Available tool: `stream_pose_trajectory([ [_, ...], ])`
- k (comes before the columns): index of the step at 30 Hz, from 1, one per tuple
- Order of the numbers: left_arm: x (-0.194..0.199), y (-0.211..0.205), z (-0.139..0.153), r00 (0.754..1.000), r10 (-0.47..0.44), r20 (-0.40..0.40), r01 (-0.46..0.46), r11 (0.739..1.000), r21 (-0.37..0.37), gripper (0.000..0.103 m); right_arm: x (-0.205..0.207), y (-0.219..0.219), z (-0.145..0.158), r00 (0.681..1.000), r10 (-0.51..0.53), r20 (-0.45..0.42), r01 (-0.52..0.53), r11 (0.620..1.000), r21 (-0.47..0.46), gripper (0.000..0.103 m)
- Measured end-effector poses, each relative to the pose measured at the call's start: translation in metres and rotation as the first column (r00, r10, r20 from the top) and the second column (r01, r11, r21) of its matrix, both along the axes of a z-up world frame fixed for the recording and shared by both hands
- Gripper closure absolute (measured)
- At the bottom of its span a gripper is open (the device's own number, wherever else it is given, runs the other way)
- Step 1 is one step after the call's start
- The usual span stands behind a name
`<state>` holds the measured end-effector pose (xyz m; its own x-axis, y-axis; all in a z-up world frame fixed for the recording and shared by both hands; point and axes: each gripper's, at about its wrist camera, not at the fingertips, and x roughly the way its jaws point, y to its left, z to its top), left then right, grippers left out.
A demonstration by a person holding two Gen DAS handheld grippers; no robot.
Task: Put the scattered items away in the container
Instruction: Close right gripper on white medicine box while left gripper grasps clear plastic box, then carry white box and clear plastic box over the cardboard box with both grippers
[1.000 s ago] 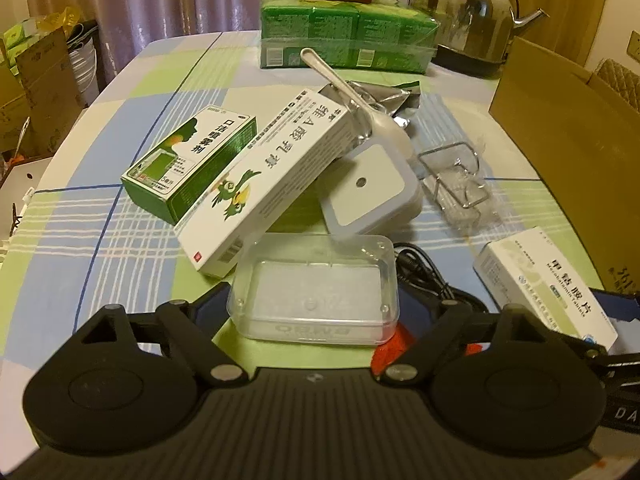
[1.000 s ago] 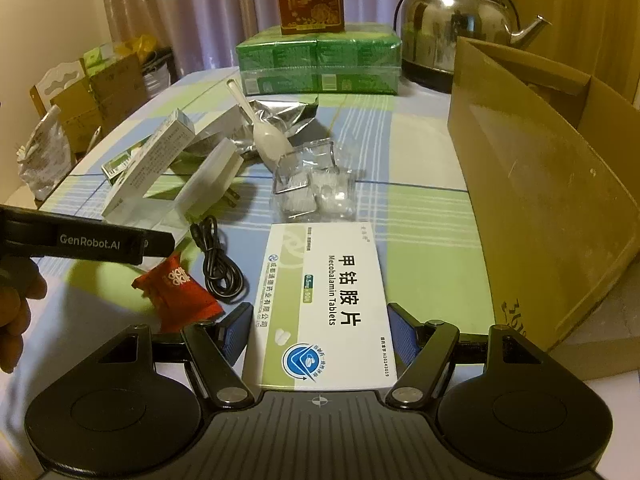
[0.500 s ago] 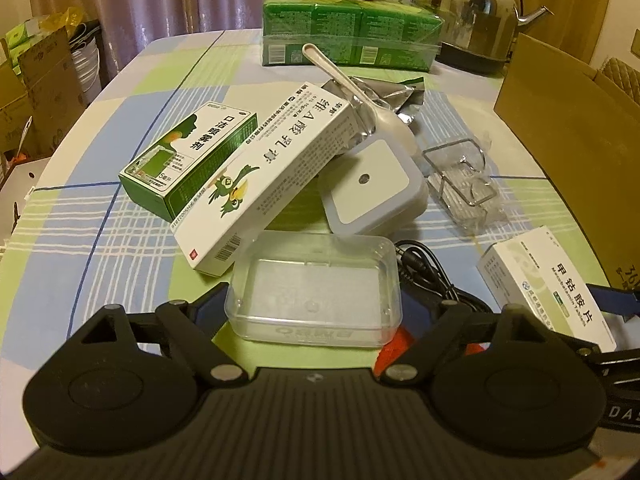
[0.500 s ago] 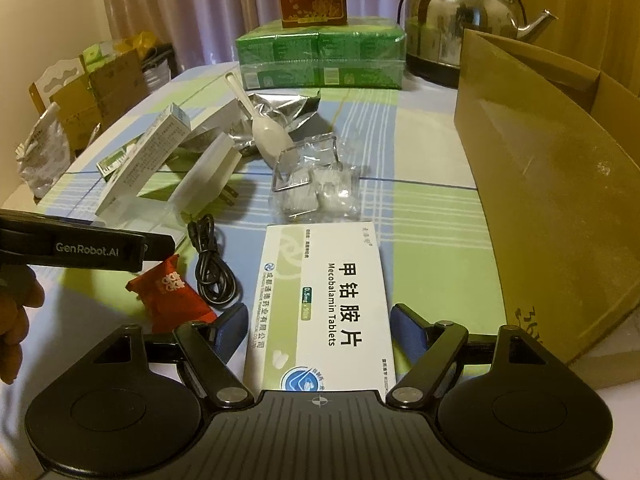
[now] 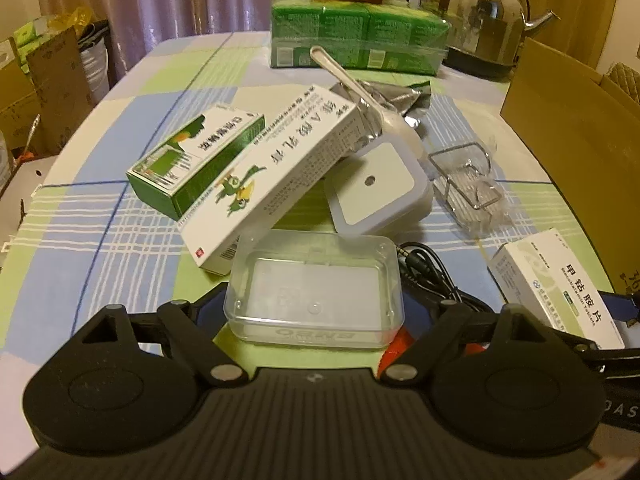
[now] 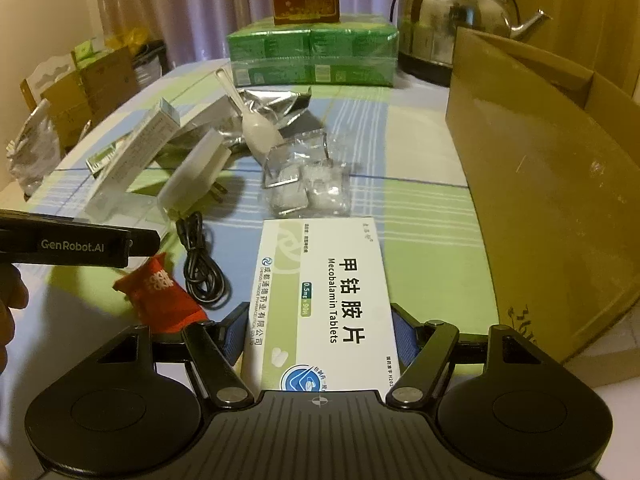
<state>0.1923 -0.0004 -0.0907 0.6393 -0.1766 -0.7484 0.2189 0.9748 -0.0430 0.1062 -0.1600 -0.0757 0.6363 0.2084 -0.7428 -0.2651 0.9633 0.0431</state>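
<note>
1. We saw the left hand-held gripper [image 5: 314, 312] closed on a clear plastic box [image 5: 316, 292], a shallow rounded rectangle with raised lettering on its near wall, held just above the counter [image 5: 120, 220].
2. We saw the right hand-held gripper [image 6: 320, 330] with its blue pads against both long sides of a white tablet box [image 6: 324, 304], printed "Mecobalamin Tablets" with green and blue marks; it gripped that box.
3. The cardboard box [image 6: 540, 200] stood open to the right of the tablet box, its tall flap near it.
4. Between the two grippers lay a red sachet [image 6: 160, 296] and a coiled black cable [image 6: 204, 272]; beyond them a white plug [image 5: 380, 188], two green-and-white cartons [image 5: 260, 172], a white spoon [image 6: 256, 128] and a foil pouch [image 6: 276, 104].
5. Against the frames a second before, the clear plastic box sat a little higher and closer to the cartons in the left view, and the tablet box sat somewhat further from the right camera; the loose items on the counter lay as they had.
</note>
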Motion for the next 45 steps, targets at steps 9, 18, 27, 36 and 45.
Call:
stream_pose_trajectory([
  [9,-0.022,0.003,0.025,0.998,-0.026,0.055,0.025,0.999,0.020,0.020,-0.016,-0.003,0.032,0.998,0.006,0.065,-0.007,1.000,0.015,0.035],
  [18,-0.048,-0.011,0.061,0.992,-0.069,0.101,0.068,0.998,0.015,0.020,-0.034,-0.021,0.085,0.986,-0.016,0.168,0.009,0.999,0.042,0.035],
  [27,-0.065,-0.060,0.110,0.972,-0.178,0.155,0.183,0.983,-0.021,0.020,-0.036,-0.078,0.138,0.970,-0.090,0.226,0.070,0.993,0.096,0.035],
  [36,-0.066,-0.168,0.145,0.873,-0.439,0.212,0.448,0.894,0.005,0.020,0.010,-0.177,0.146,0.967,-0.192,0.167,0.178,0.979,0.098,0.035],
  [45,-0.046,-0.261,0.137,0.642,-0.746,0.176,0.736,0.664,0.128,0.020,0.070,-0.244,0.140,0.992,-0.058,0.116,0.050,0.996,0.068,0.035],
])
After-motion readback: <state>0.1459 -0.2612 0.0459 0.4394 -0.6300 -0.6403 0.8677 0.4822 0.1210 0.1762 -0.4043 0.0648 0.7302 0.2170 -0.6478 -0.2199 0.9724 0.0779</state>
